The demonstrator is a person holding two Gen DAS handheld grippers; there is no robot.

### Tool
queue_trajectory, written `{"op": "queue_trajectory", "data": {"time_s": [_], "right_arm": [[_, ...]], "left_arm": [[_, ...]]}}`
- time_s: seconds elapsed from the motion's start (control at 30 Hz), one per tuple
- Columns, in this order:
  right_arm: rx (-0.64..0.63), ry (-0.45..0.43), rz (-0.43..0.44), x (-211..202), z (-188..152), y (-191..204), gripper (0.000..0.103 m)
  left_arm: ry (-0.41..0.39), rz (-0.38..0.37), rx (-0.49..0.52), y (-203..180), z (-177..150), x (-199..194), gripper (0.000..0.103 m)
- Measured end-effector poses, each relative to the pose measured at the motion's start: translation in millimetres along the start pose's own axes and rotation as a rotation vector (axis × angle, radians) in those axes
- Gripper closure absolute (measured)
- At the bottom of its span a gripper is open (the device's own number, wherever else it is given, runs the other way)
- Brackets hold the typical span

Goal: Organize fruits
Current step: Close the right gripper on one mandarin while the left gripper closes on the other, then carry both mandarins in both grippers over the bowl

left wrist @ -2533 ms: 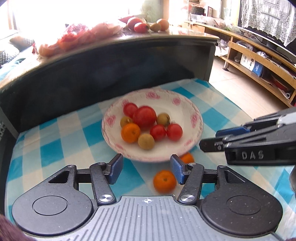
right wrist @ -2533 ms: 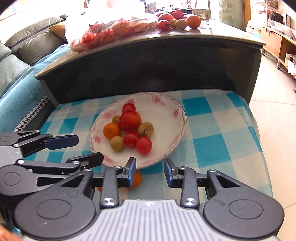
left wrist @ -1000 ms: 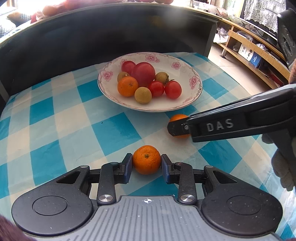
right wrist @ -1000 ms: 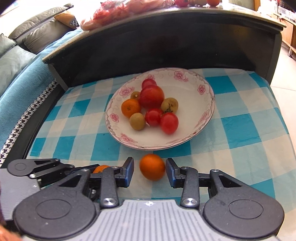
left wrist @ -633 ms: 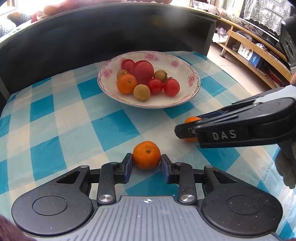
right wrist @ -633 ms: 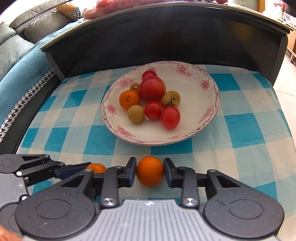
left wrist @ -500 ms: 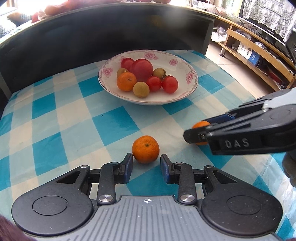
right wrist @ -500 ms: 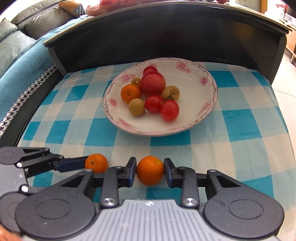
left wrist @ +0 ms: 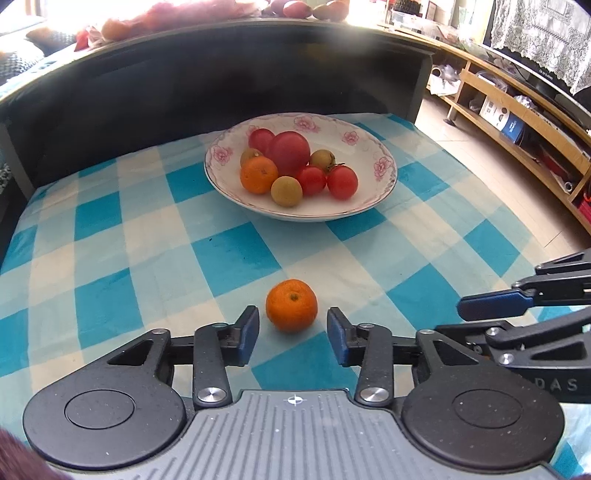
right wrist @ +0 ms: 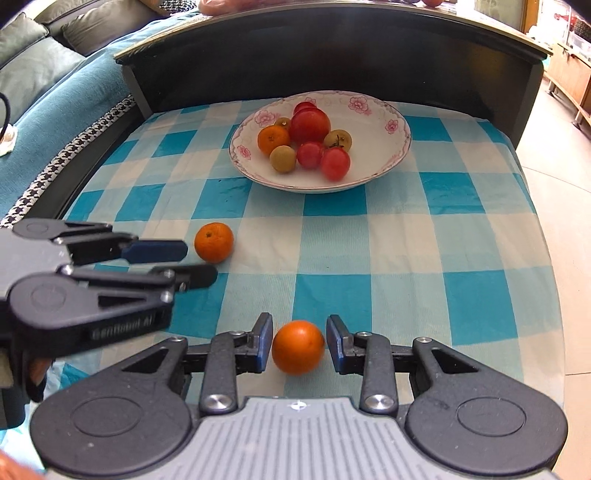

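A white floral plate (left wrist: 384,162) (right wrist: 400,127) holds tomatoes, an orange and small brown fruits. On the blue checked cloth (left wrist: 229,258) lies a small orange (left wrist: 291,311) (right wrist: 214,242), loose between the tips of my left gripper (left wrist: 291,332) (right wrist: 199,264). Its jaws are opening, with a gap on both sides of the fruit. My right gripper (right wrist: 298,343) (left wrist: 450,317) is shut on a second orange (right wrist: 298,347), well in front of the plate. In the left wrist view that orange is hidden.
A dark raised ledge (right wrist: 332,48) walls the cloth at the back, with more fruit on top (left wrist: 295,5). A teal sofa (right wrist: 55,92) lies left; the cloth's right edge drops to tiled floor (right wrist: 561,184). Wooden shelves (left wrist: 517,122) stand far right.
My left jaws let go of their orange and spread; it now rests on the cloth. My right gripper closed on the other orange and drew it back from the plate.
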State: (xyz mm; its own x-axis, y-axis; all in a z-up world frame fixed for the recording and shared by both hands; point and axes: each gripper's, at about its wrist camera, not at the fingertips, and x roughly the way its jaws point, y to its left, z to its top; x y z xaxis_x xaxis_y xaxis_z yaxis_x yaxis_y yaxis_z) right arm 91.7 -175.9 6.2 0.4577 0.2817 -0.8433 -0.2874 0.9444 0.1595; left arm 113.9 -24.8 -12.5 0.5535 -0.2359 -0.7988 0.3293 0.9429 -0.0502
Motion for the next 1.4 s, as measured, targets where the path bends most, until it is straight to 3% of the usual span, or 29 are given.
{"op": "queue_trajectory", "data": {"time_s": [0.23,0.3,0.83,1.07,1.27,1.4], "right_arm": [[0.02,0.021,0.006,9.0,-2.3,-5.0,0.068],[0.016,0.025,0.011,9.3,-2.8,-4.6,0.068],[0.069,-0.006,0.012,-8.9,-11.8,-9.4,0.067],[0.071,0.016,0.013,-5.8,-17.5,-5.3,0.061],[0.077,0.026,0.008,-2.5,-21.0,-7.5,0.061],[0.063,0.023,0.005,-1.5,-19.7,-5.5,0.06]], "left_arm": [[0.0,0.006,0.011,-3.8,5.8,16.1,0.053],[0.001,0.009,0.014,-3.9,6.5,16.0,0.063],[0.03,0.017,0.003,3.7,-21.7,-21.0,0.062],[0.025,0.022,0.007,-2.0,-29.2,-22.2,0.061],[0.005,0.024,0.016,-2.5,-31.2,-24.1,0.047],[0.019,0.026,0.016,-1.8,-35.5,-20.0,0.046]]}}
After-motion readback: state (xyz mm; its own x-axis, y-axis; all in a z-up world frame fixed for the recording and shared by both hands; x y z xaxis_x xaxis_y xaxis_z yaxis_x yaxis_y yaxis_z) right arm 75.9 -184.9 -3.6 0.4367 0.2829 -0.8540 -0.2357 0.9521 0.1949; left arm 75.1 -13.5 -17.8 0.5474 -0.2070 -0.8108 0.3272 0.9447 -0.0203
